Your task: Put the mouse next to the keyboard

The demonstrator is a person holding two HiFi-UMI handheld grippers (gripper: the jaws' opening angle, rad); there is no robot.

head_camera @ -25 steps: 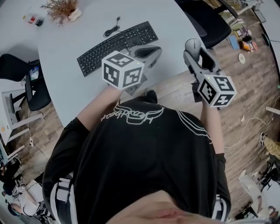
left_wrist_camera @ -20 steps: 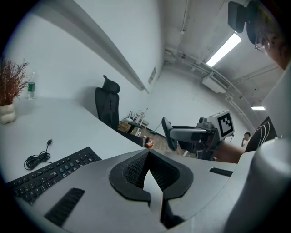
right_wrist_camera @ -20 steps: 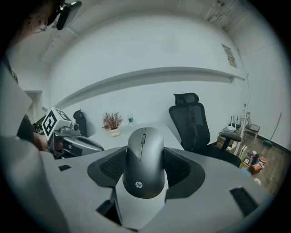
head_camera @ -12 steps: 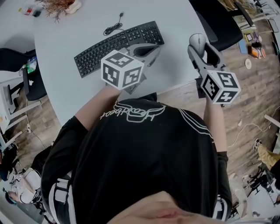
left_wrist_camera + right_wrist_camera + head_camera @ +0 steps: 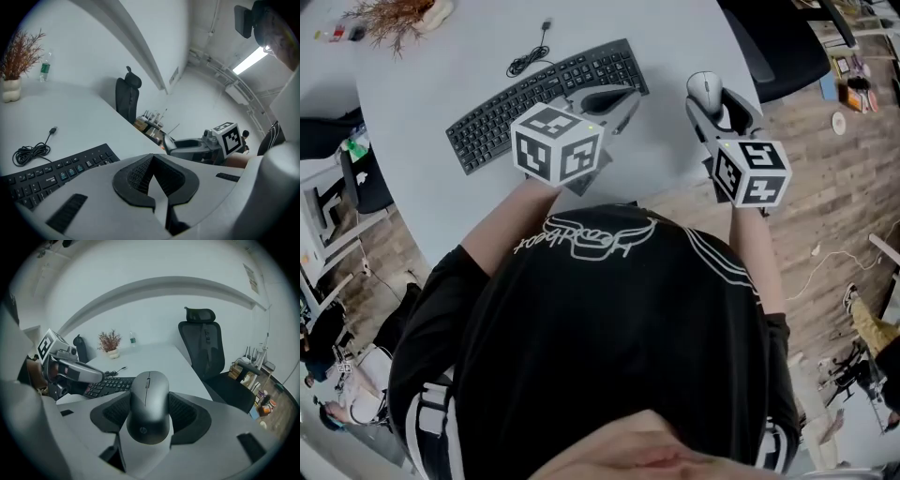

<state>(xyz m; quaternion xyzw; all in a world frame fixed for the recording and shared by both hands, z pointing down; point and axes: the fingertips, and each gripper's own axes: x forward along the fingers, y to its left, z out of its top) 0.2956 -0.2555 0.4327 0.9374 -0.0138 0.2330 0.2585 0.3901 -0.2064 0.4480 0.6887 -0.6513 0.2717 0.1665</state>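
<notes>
Head view: I have the left gripper (image 5: 617, 105) over the black keyboard's (image 5: 544, 97) right end, and the right gripper (image 5: 713, 103) carrying the mouse (image 5: 705, 89) above the white desk's (image 5: 441, 66) right edge, apart from the keyboard.

Left gripper view: my fingers (image 5: 136, 176) sit pressed together with nothing between them (the keyboard's cable (image 5: 30, 152) lies coiled beyond).

Right gripper view: the fingers (image 5: 187, 413) clamp the grey mouse (image 5: 150, 406) by its sides.
</notes>
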